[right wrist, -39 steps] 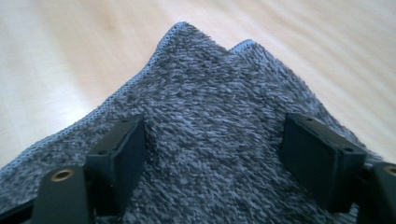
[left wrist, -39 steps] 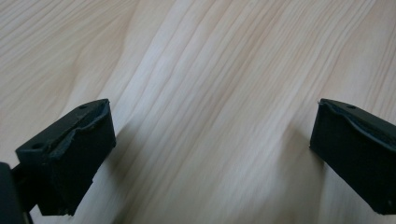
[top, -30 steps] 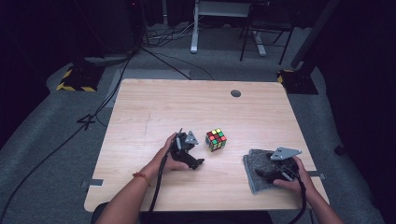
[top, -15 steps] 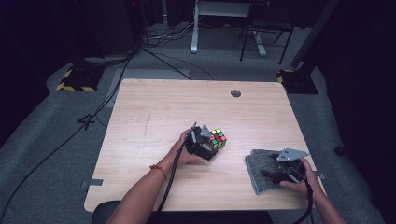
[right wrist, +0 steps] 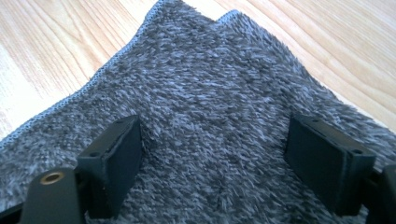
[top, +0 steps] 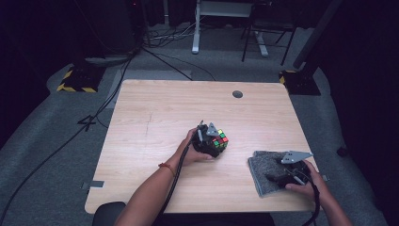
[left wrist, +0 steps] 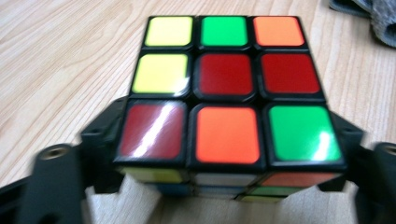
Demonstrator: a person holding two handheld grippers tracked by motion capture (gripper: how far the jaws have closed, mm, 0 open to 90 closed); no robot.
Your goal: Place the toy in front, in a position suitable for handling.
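left gripper [top: 217,141]: mid-table, forearm angled in from below, jaws just closing, pads against a cube's sides | right gripper [top: 275,178]: low at the right (jaws wide apart)

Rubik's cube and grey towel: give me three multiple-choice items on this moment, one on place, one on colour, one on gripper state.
1. Where does the grey towel lie on the table?
A. far left corner
B. near right corner
C. centre

2. In the left gripper view, what colour is the middle sticker of the Rubik's cube top face?
A. red
B. blue
C. white

3. How are the right gripper fingers?
A. clamped on the cube
B. pinching a towel fold
C. spread apart over the towel

Answers:
1 B, it lies by the near right edge.
2 A, the centre square is red.
3 C, towel pile shows across the wide gap.
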